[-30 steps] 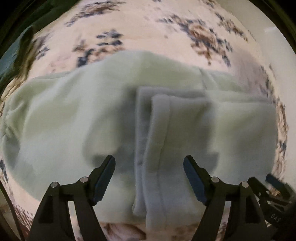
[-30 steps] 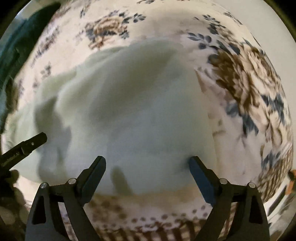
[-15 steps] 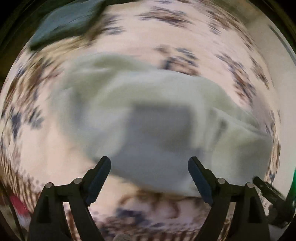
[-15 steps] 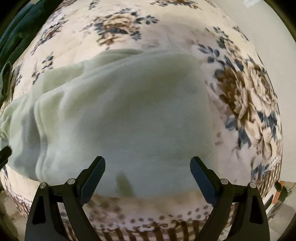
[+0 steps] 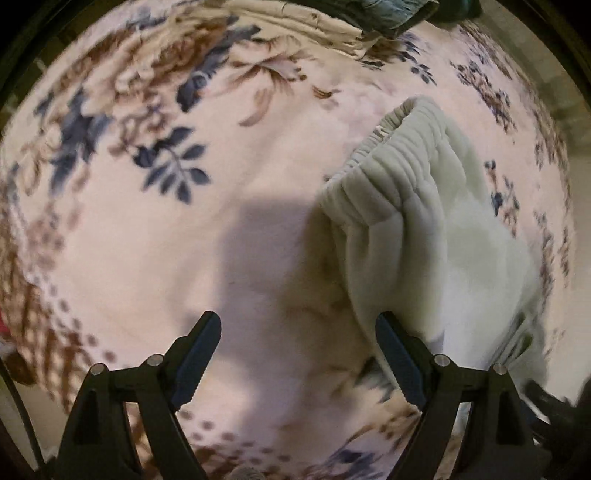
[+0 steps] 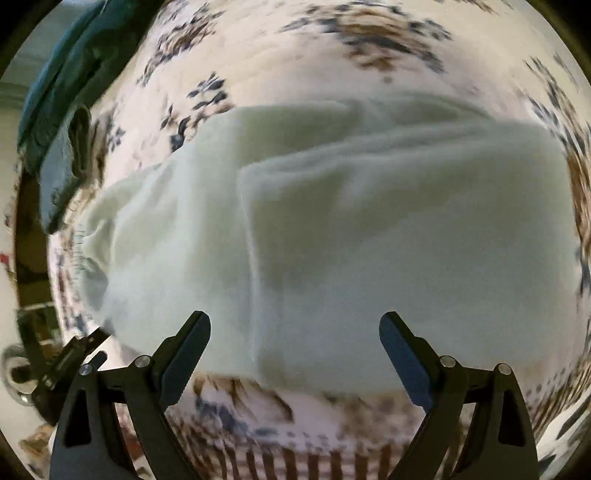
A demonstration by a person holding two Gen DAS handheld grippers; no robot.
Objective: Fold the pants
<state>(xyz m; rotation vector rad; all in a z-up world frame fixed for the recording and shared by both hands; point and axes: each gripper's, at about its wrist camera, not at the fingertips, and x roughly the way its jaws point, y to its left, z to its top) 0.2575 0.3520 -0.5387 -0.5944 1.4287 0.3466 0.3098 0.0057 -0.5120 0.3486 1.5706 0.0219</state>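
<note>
Looking down through the left wrist camera, I saw my left gripper (image 5: 297,339) hanging over bare bedspread (image 5: 147,258), a cream cover printed with blue and brown flowers. Its jaws stood wide apart with nothing between them, and they had been opening a little further just before this moment. The pale green pants (image 5: 436,229) lay to the right of that gripper, off to the side of its right finger (image 5: 397,354) rather than under it. Their gathered elastic waistband (image 5: 373,162) faced up and toward the middle of the view, ribbed and bunched. A dark shadow fell on the cover between the jaws and the waistband. At the top edge a teal cloth (image 5: 391,14) lay on the bed, well apart from the pants.

Through the right wrist camera I saw my right gripper (image 6: 295,343) poised above the pants (image 6: 369,240), which filled most of the view. That claw was also spread, its pads clear of the fabric and pinching nothing. The garment lay folded on the cover, one layer lapped over another with a straight vertical edge running down just right of the left finger (image 6: 184,350). The waistband end (image 6: 88,240) sat at the far left. The teal cloth (image 6: 55,122) showed at the upper left edge. The picture was somewhat blurred toward its rim
</note>
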